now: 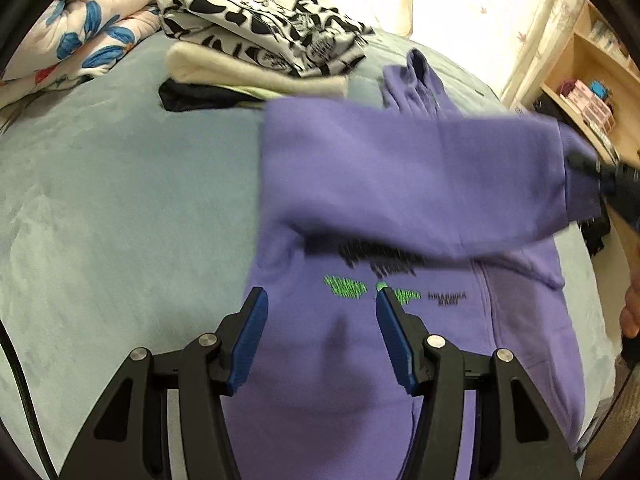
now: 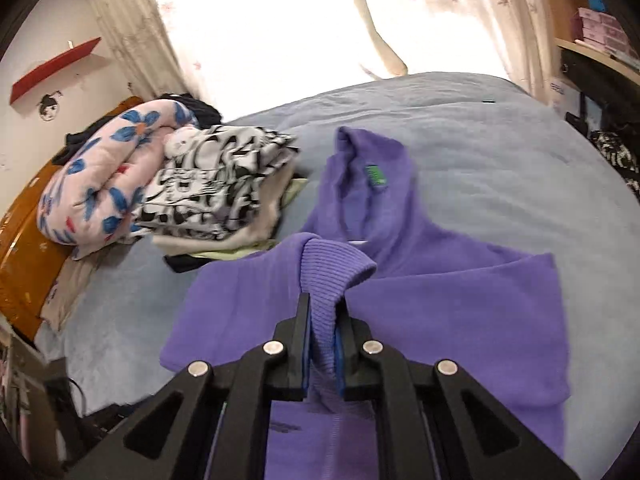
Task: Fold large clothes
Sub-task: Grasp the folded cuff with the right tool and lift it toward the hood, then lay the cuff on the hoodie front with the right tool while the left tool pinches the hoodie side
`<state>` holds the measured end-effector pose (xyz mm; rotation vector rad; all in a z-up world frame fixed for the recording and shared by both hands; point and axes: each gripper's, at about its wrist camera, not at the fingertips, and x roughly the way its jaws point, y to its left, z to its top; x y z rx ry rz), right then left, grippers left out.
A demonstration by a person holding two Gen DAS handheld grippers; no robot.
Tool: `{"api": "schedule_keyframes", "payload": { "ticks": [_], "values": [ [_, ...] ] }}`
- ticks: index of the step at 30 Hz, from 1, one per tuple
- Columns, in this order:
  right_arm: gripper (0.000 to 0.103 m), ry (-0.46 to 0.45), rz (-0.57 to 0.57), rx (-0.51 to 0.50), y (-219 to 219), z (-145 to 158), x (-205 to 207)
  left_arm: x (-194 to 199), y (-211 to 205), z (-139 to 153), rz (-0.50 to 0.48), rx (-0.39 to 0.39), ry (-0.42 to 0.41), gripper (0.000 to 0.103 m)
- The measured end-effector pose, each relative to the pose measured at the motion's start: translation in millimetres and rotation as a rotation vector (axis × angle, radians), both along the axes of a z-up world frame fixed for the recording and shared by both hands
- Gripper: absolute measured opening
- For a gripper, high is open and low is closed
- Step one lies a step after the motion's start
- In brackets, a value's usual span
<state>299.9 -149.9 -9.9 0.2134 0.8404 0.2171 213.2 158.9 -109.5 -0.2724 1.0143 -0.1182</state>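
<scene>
Gripping: your right gripper is clamped on the ribbed cuff of the purple fleece hoodie.
Sleeve: drawn across the hoodie's chest, centre frame.
Left gripper: your jaws stand wide over the hem, empty.
Hoodie: flat on the grey-blue bedspread.
Upper left: folded clothes stack.

right tool pinches the ribbed cuff of the purple hoodie.
</scene>
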Motion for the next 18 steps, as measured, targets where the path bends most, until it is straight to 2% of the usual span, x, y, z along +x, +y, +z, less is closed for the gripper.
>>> {"api": "schedule_keyframes", "payload": {
  "ticks": [3,6,9,13,14,15,18],
  "values": [
    [0.009,0.027,-0.008,-0.023,-5.6,-9.6,4.5,17.3,13.9,-1.4,0.011,-0.012,0.013,0.056],
    [0.009,0.039,-0.017,-0.026,-6.8,-16.4,6.9,33.8,11.3,-15.4,-0.027,-0.003,0.069,0.058],
    [0.009,0.044,-0.025,-0.027,-8.6,-18.7,11.2,42.9,-1.1,-34.9,-0.076,0.038,0.129,0.058],
    [0.009,0.057,-0.034,-0.038,-11.9,-21.5,17.2,56.4,-6.6,-48.7,-0.024,0.111,0.126,0.058],
    [0.009,0.058,-0.038,-0.044,-13.9,-21.6,18.3,60.3,-5.5,-49.7,-0.011,0.105,0.122,0.047],
    [0.009,0.054,-0.046,-0.049,-16.9,-21.2,19.3,67.1,-1.5,-51.6,0.014,0.089,0.119,0.027],
    [0.009,0.058,-0.113,-0.108,-31.5,-29.8,27.7,77.8,8.9,-62.7,0.067,0.050,0.155,0.021]
  ]
}}
